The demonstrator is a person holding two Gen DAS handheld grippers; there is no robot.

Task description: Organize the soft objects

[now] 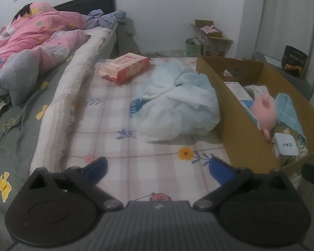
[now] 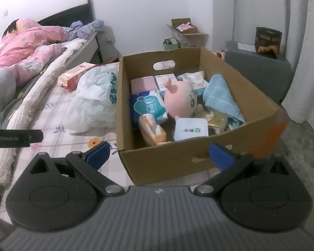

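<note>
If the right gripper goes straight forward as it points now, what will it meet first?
Most likely the near wall of the cardboard box, which fills the gap ahead of the open right gripper. Depth is unclear, so it might pass just over the rim toward the pink plush.

The cardboard box [image 1: 236, 113] runs off the left wrist view's right edge, its near wall hiding most of what's inside. The pink plush [image 2: 181, 100] covers the packs behind it. Print on the white pouch [image 2: 191, 130] is too blurry, maybe Chinese characters.
</note>
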